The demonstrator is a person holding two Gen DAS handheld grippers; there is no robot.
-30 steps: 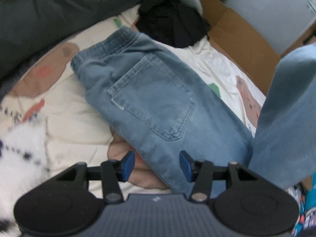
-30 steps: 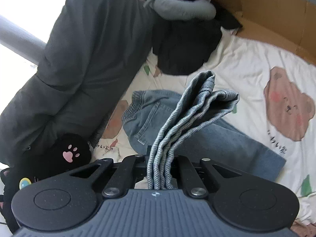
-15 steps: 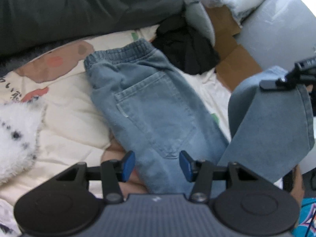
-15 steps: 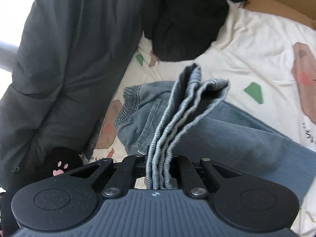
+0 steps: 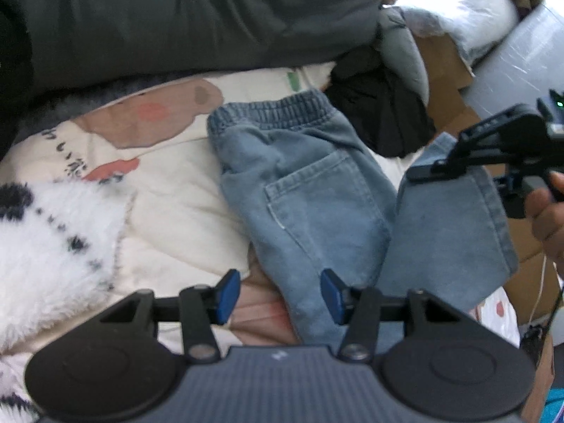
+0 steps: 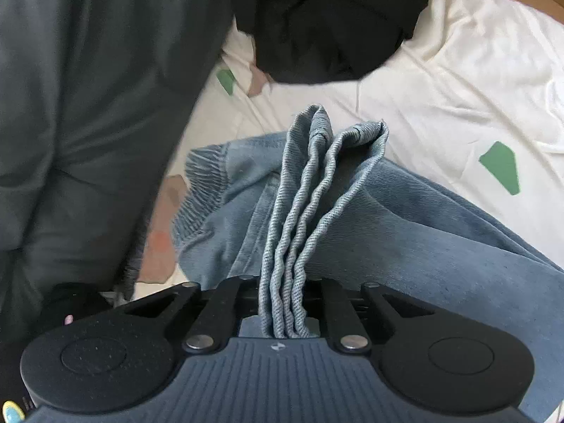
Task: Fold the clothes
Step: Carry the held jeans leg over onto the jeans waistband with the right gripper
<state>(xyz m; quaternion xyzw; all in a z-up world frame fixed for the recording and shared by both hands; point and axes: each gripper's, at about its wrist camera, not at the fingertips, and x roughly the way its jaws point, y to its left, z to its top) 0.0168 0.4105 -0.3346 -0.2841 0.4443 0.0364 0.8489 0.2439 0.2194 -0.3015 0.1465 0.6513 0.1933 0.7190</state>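
Light blue jeans (image 5: 310,190) lie on a cream bear-print bedsheet (image 5: 169,211), elastic waistband at the far end, back pocket up. My left gripper (image 5: 280,296) is open, its blue pads either side of the jeans' near edge, low over the cloth. My right gripper (image 6: 283,303) is shut on the bunched leg ends (image 6: 310,190) and holds them lifted over the jeans' body; it shows at the right in the left wrist view (image 5: 493,148), with the folded leg (image 5: 447,232) hanging from it.
A dark grey duvet (image 5: 176,17) lies along the far side. A black garment (image 5: 380,112) sits beyond the waistband. A white fluffy spotted thing (image 5: 46,239) is at the left. Cardboard (image 5: 444,67) and a grey wall stand at the right.
My right gripper has carried the leg ends further toward the waistband, so the lifted fold now hangs nearer over the jeans. My left gripper has drawn back slightly, still open.
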